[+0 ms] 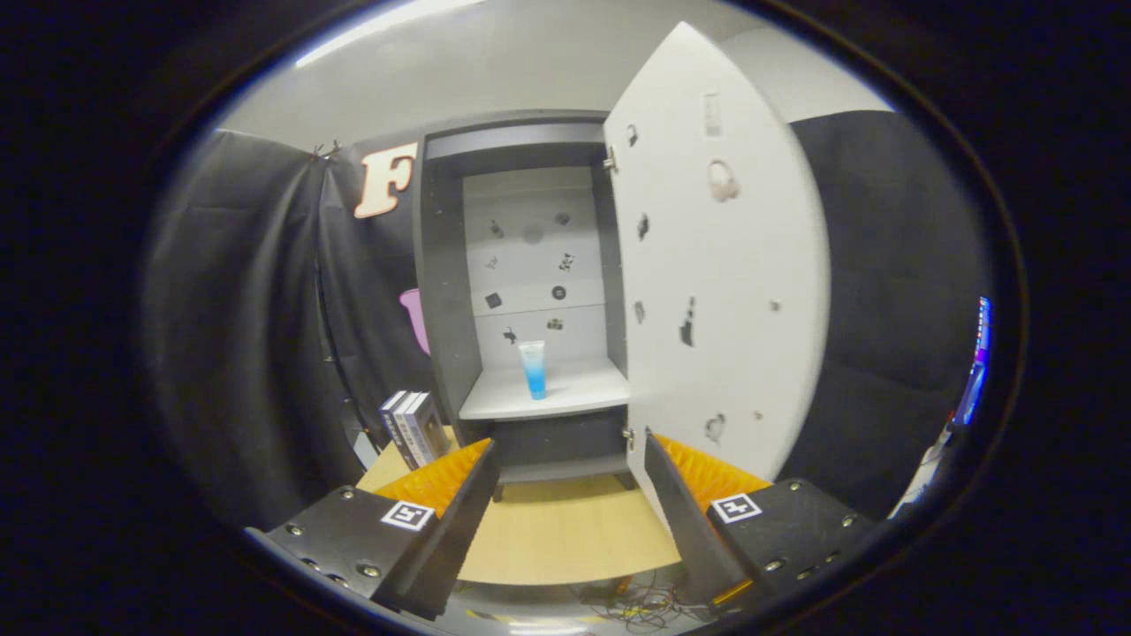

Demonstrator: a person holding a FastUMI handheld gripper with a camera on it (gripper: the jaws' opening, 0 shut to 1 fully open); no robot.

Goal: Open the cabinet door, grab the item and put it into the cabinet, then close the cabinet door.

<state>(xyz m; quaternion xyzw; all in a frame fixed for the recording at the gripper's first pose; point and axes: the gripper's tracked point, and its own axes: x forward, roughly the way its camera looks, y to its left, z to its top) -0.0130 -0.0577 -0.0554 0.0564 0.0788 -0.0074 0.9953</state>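
A grey cabinet (439,291) stands on a light wooden table (565,530), beyond my fingers. Its white door (724,291) is swung wide open to the right, with small stickers on its inner face. On the cabinet's white shelf (583,393) a blue and clear tube (533,368) stands upright, near the front. My gripper (570,459) is open, held back over the table's near part, with nothing between its fingers. The right fingertip lies close to the door's lower edge.
A few books (413,428) stand upright on the table left of the cabinet. A pink object (415,318) shows behind the cabinet's left side. Cables (636,605) lie on the floor below the table's near edge. A lit screen (976,362) is at the far right.
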